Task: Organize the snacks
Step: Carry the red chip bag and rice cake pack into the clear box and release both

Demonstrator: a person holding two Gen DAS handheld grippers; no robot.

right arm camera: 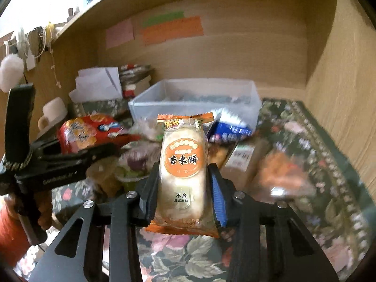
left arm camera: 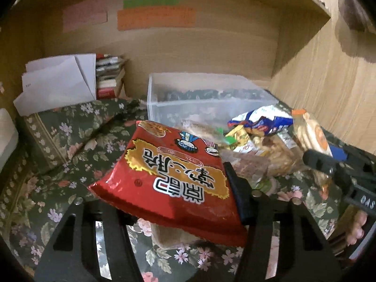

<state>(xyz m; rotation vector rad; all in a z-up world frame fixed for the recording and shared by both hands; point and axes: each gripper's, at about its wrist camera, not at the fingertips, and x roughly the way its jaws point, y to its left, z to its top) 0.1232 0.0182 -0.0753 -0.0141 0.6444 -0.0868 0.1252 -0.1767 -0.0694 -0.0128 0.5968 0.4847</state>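
A red snack bag (left arm camera: pixel 174 176) with yellow and white lettering hangs above the floral cloth with my left gripper (left arm camera: pixel 178 190) shut on it. Its left finger is hidden behind the bag. My right gripper (right arm camera: pixel 183 185) is shut on an orange rice cracker packet (right arm camera: pixel 182 164), held upright. A clear plastic bin (left arm camera: pixel 159 108) (right arm camera: pixel 145 110) stands behind both, with a pile of loose snack packets (left arm camera: pixel 258 141) (right arm camera: pixel 230 129) in front of it. The red bag (right arm camera: pixel 84 134) shows at the left of the right wrist view, and the cracker packet (left arm camera: pixel 312 134) at the right of the left wrist view.
A floral cloth (left arm camera: pixel 70 141) covers the floor of a wooden cubby. Books (left arm camera: pixel 109 75) and white papers (left arm camera: pixel 58 82) sit at the back left, with a white mug (right arm camera: pixel 55 110) near them. Coloured notes (left arm camera: pixel 155 16) are stuck on the back wall. A wooden side wall (right arm camera: pixel 340 94) stands close on the right.
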